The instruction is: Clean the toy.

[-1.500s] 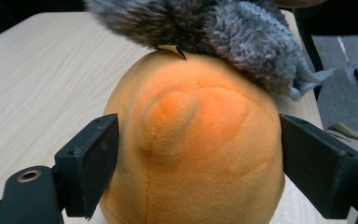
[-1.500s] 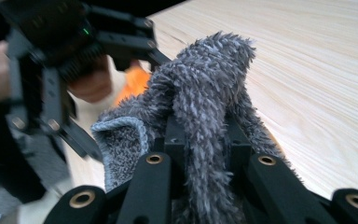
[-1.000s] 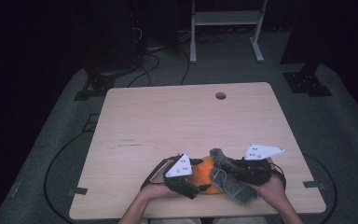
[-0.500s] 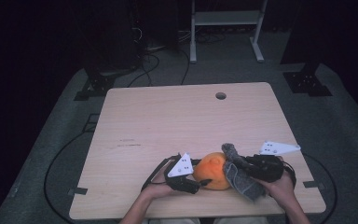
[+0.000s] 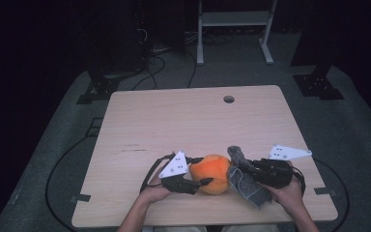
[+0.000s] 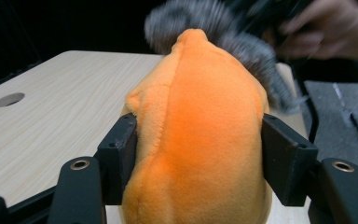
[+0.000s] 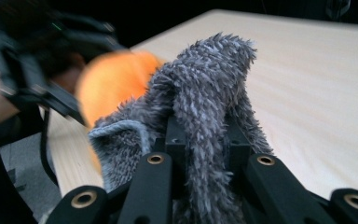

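An orange plush toy [image 5: 215, 171] rests near the table's front edge, and in the left gripper view the orange plush toy [image 6: 205, 140] sits between my jaws. My left gripper [image 5: 202, 170] has just been closing and now squeezes its sides, both pads [image 6: 119, 154] pressed into the fabric. A grey fuzzy cloth [image 5: 249, 186] hangs from my right gripper [image 5: 239, 170], just right of the toy and touching it. In the right gripper view the grey fuzzy cloth [image 7: 209, 84] drapes over my shut right gripper [image 7: 205, 140], with the blurred orange toy [image 7: 116, 79] beyond.
The wooden table [image 5: 183, 121] has a round cable hole [image 5: 229, 99] near its far edge. A white metal stand [image 5: 232, 19] is on the floor behind it. Cables [image 5: 58, 164] loop over the dark carpet at the left.
My right gripper has drawn the grey cloth to the right, uncovering the orange toy. My left gripper has shut on the toy and risen slightly.
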Tool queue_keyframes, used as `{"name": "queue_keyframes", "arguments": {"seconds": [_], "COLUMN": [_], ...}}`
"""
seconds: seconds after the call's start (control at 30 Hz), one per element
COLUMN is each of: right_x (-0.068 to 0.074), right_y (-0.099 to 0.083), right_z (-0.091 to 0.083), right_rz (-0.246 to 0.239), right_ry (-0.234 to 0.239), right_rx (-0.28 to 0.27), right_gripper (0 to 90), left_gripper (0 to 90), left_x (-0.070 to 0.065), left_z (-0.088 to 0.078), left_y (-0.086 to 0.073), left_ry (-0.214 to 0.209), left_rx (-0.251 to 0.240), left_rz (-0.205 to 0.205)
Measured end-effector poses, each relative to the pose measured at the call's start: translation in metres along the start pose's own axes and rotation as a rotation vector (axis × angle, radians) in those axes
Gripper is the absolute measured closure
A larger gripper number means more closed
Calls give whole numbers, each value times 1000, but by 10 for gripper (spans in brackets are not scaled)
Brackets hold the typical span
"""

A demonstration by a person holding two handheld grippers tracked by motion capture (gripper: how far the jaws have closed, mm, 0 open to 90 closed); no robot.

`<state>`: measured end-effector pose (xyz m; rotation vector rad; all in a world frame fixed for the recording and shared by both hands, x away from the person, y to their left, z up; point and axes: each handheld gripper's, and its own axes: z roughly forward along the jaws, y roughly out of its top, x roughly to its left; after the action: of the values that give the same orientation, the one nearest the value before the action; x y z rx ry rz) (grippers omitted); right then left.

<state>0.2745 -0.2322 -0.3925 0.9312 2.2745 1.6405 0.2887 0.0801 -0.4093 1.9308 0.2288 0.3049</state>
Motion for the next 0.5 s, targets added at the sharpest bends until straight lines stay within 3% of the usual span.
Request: {"name": "queue_keyframes", "arguments": {"seconds": [0.1,0.2,0.27,0.3,0.37,0.43,0.5], "right_x": [12,22,20,17,10,5,3], "right_y": [8,11,7,3,-5,-6,-7], "right_z": [-2,5,11,14,16,15,14], "right_rz": [-28,-67,-70,-73,-35,-23,-17], "right_ry": [41,51,17,1,7,-9,-19], "right_rx": [-40,-20,11,35,36,35,36], "right_gripper": [766,765,764,765,764,764,764], "left_gripper": [360,360,355,337,247,176,126], "left_x": [-1,-4,-5,-4,-1,2,4], "left_z": [3,6,11,13,13,11,12], "left_y": [-1,1,-3,-5,-6,-6,-8], "left_ry": [-20,-42,-25,-30,-25,-30,-29], "left_rx": [9,-3,34,31,28,18,39], "left_rz": [-10,-27,-15,-31,-49,-72,-78]}}
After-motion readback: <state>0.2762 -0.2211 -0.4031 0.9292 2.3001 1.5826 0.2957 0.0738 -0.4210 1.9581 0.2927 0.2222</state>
